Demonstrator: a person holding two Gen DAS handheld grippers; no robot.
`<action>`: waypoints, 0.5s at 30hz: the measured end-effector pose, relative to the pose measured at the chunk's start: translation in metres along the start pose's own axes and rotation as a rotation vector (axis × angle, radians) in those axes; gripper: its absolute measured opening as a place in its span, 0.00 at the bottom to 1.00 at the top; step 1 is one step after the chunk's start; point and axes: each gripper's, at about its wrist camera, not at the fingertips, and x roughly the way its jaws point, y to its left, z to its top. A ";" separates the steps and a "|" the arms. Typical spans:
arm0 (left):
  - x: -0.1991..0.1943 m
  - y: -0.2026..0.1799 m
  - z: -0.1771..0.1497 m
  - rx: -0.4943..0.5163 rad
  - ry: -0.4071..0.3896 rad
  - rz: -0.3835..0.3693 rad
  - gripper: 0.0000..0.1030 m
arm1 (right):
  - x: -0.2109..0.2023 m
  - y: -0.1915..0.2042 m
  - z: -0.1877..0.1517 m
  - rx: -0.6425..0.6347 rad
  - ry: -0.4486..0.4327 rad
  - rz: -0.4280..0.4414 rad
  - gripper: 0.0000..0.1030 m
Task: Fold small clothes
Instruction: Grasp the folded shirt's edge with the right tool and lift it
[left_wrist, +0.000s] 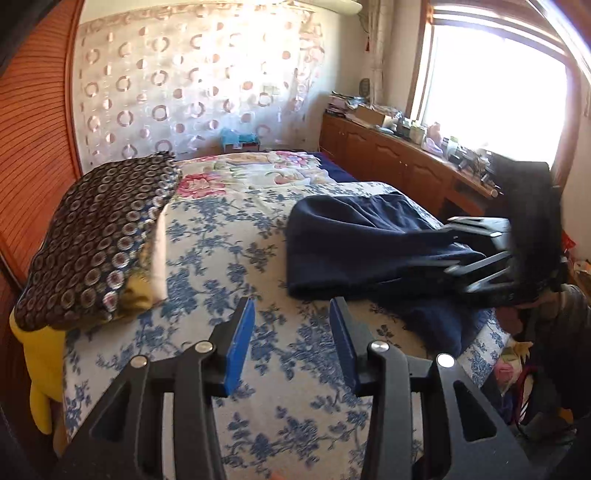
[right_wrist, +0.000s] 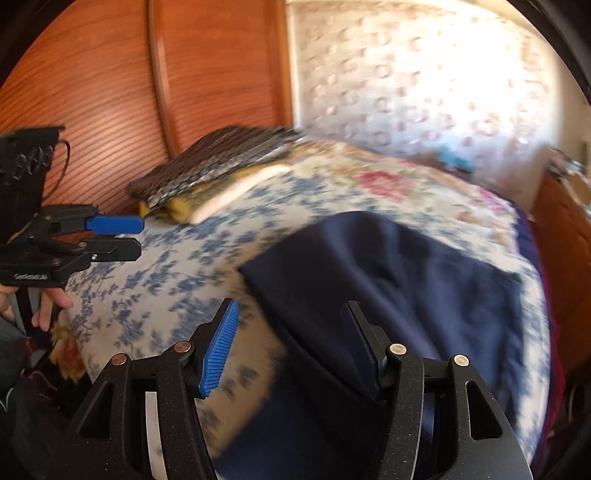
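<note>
**Both tongs hang loose over the bed**

The left gripper (left_wrist: 291, 325) hangs above the blue-flowered bedspread (left_wrist: 229, 236), its blue pads (left_wrist: 240, 343) parted with nothing but bare cover showing between them. At about two o'clock from it lies the dark blue garment (left_wrist: 354, 236), flat on the bed and part folded. The right gripper (right_wrist: 291, 343) is over that garment's near edge, its jaws apart and not pinching the cloth; it shows as a blur at three o'clock in the left view. At ten o'clock a dark pillow with ring patterns (left_wrist: 99, 236) rests against the wooden headboard (left_wrist: 33, 147). A hand (right_wrist: 48, 306) grips the left tool's handle. Neither tong holds anything.
</note>
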 end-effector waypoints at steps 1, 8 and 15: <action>-0.002 0.002 -0.001 -0.007 -0.003 0.001 0.40 | 0.013 0.005 0.005 -0.014 0.023 0.009 0.57; -0.009 0.014 -0.006 -0.035 -0.021 0.014 0.40 | 0.075 0.015 0.020 -0.081 0.164 -0.019 0.57; -0.013 0.017 -0.006 -0.045 -0.035 0.031 0.41 | 0.096 0.017 0.013 -0.135 0.232 -0.078 0.58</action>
